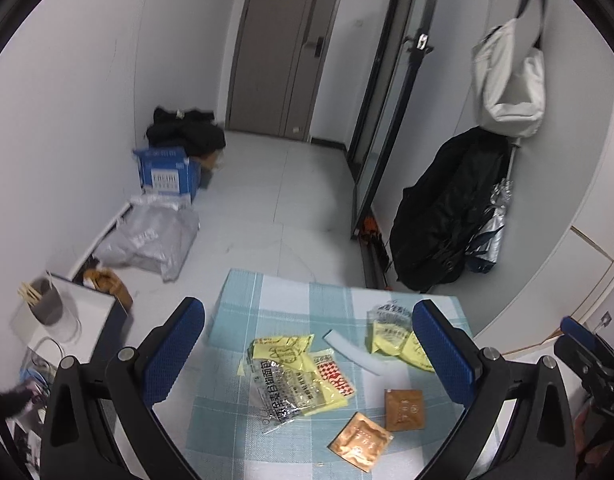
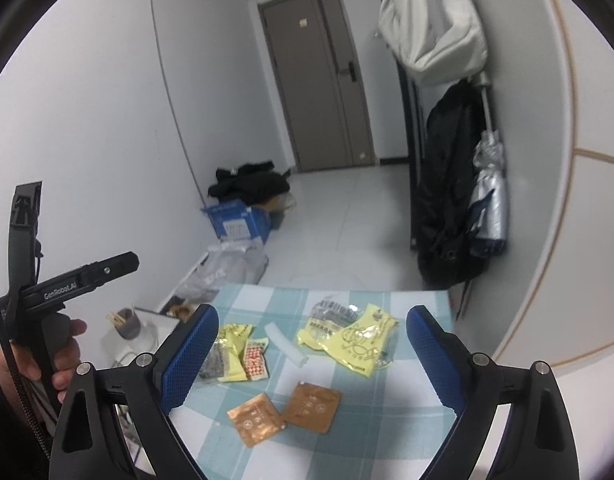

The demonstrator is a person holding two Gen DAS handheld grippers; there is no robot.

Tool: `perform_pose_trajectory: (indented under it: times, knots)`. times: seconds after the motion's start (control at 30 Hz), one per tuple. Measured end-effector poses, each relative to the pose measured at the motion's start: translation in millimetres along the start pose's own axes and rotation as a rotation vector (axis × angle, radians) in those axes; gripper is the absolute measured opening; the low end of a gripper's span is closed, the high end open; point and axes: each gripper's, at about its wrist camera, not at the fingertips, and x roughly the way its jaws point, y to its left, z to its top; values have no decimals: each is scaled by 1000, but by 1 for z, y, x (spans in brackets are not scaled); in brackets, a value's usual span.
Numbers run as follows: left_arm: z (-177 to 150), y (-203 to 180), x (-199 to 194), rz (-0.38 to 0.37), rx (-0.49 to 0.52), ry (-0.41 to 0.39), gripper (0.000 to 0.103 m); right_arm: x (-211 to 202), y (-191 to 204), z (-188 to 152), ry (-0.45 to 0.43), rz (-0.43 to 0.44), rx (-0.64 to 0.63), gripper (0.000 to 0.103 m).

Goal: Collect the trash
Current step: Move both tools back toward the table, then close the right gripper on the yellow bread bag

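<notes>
Trash lies on a small table with a blue-and-white checked cloth (image 1: 243,312) (image 2: 419,420). There are two yellow-and-clear wrappers (image 1: 291,380) (image 1: 395,336), a red-and-white checked sachet (image 1: 333,374), a white foam strip (image 1: 353,350) and two brown sachets (image 1: 361,440) (image 1: 403,408). The right wrist view shows the same wrappers (image 2: 231,352) (image 2: 355,340), sachet (image 2: 255,360), strip (image 2: 287,344) and brown sachets (image 2: 255,418) (image 2: 312,402). My left gripper (image 1: 311,360) is open and empty above the trash. My right gripper (image 2: 311,360) is open and empty too.
On the floor to the left stand a blue box (image 1: 167,174), grey plastic bags (image 1: 155,236) and a black pile (image 1: 187,130). A grey cup with sticks (image 1: 45,300) sits on a white stand. A black coat (image 1: 447,208) and a white bag (image 1: 507,80) hang at right.
</notes>
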Motion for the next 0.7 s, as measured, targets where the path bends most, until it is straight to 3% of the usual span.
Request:
perform_pose_trajectory:
  times: [0.17, 0.33, 0.5, 0.7]
  knots:
    - [2, 18, 26, -19, -30, 102, 102, 52, -3, 9, 87, -11, -46, 96]
    - [9, 36, 37, -11, -71, 145, 102, 117, -11, 11, 220, 7, -45, 96]
    - [13, 52, 50, 0, -135, 193, 102, 191, -27, 2, 354, -21, -6, 96]
    - [15, 62, 64, 13, -151, 237, 102, 245, -30, -18, 482, -13, -31, 96]
